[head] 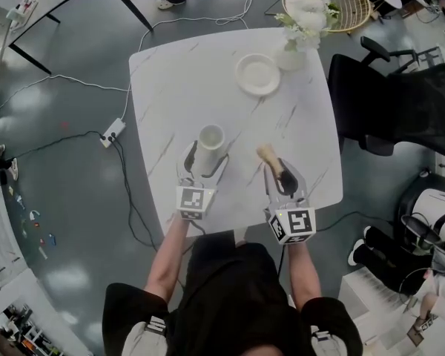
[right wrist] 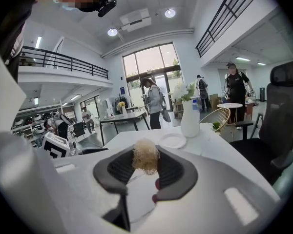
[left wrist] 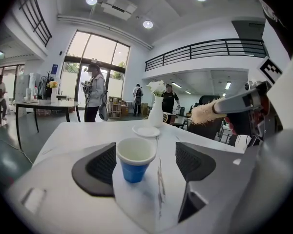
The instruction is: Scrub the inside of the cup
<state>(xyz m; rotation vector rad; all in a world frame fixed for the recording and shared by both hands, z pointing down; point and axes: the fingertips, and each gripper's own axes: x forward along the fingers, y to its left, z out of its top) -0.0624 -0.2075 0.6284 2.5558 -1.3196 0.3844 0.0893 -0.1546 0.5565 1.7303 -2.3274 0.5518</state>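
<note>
A paper cup, white inside and blue outside, stands upright on the white marble table. My left gripper is open around it. In the left gripper view both pads stand clear of the cup's sides. My right gripper is shut on a brush with a dark handle and a pale fibre head. That head sticks out past the jaws in the right gripper view. The brush hangs to the right of the cup, apart from it.
A white plate and a white vase of flowers stand at the table's far side. A black office chair is at the right. A power strip and cables lie on the floor at the left. People stand in the background.
</note>
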